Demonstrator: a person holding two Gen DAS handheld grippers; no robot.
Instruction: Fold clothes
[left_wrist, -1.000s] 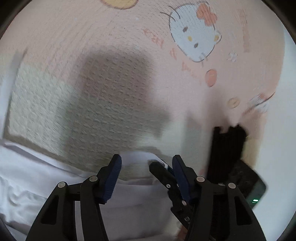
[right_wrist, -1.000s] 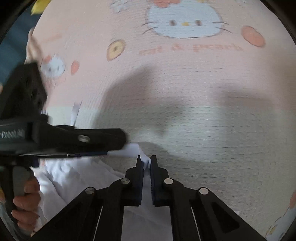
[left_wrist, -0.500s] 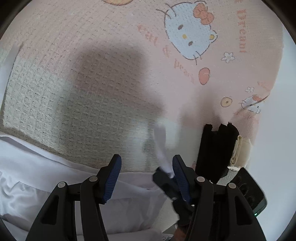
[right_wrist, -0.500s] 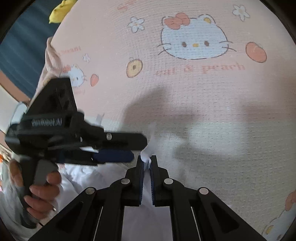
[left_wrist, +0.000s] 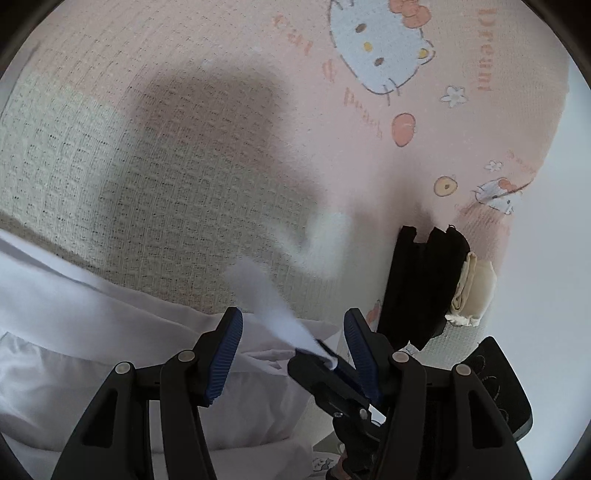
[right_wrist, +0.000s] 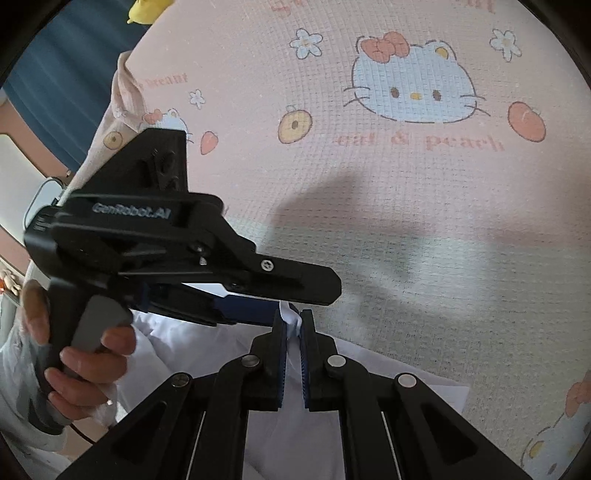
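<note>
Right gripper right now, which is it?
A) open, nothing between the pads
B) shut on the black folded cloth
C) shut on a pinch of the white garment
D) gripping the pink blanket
C: in the right wrist view the right gripper has its blue pads nearly together with a tuft of the white garment sticking up between them; the left gripper beside it stands open.

You see a white garment (left_wrist: 92, 332) lying on a waffle-weave blanket (left_wrist: 184, 166) that is pale pink far off and cream nearer, printed with white cat faces, red bows, orange peaches and pink lettering. At the right sit folded black clothes (left_wrist: 417, 288) and a beige piece (left_wrist: 474, 291). Both grippers are black with blue ribbed pads (left_wrist: 225, 354).
</note>
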